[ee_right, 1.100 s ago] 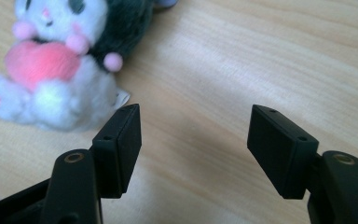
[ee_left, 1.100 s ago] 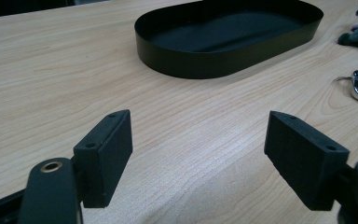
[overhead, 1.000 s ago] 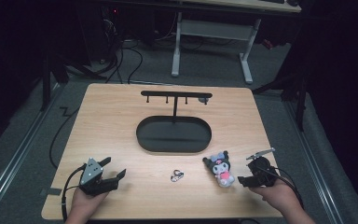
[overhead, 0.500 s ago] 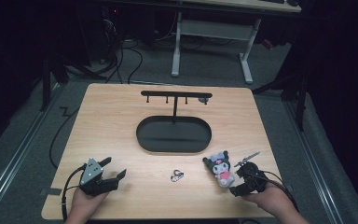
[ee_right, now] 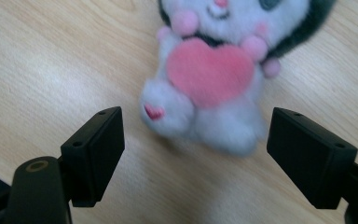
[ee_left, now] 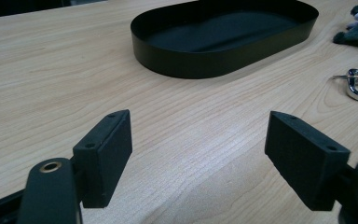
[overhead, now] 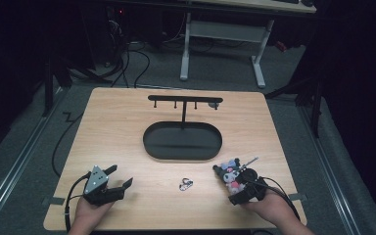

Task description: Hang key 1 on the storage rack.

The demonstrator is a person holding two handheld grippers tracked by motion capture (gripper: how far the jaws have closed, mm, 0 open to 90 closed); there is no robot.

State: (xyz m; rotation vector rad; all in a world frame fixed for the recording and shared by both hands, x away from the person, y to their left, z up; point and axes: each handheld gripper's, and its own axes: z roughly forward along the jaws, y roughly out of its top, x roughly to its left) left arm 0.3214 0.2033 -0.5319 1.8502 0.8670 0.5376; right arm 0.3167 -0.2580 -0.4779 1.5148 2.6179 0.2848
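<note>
Your right tongs (ee_right: 193,140) stand spread wide, jaws just opened further, the white, pink and black plush toy with a pink heart (ee_right: 209,74) lying between them unpinched, near the front right corner of the light wooden bench (overhead: 117,132). Your left tongs (ee_left: 198,149) are spread, holding nothing. One plush, one silver metal clip (overhead: 185,184), one black oval tray (overhead: 182,141). No legible writing.

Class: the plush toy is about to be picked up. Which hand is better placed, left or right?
Right. The right tool stands open just before the plush toy, jaws either side of its feet. The left tool faces bare table, far from the toy.
</note>
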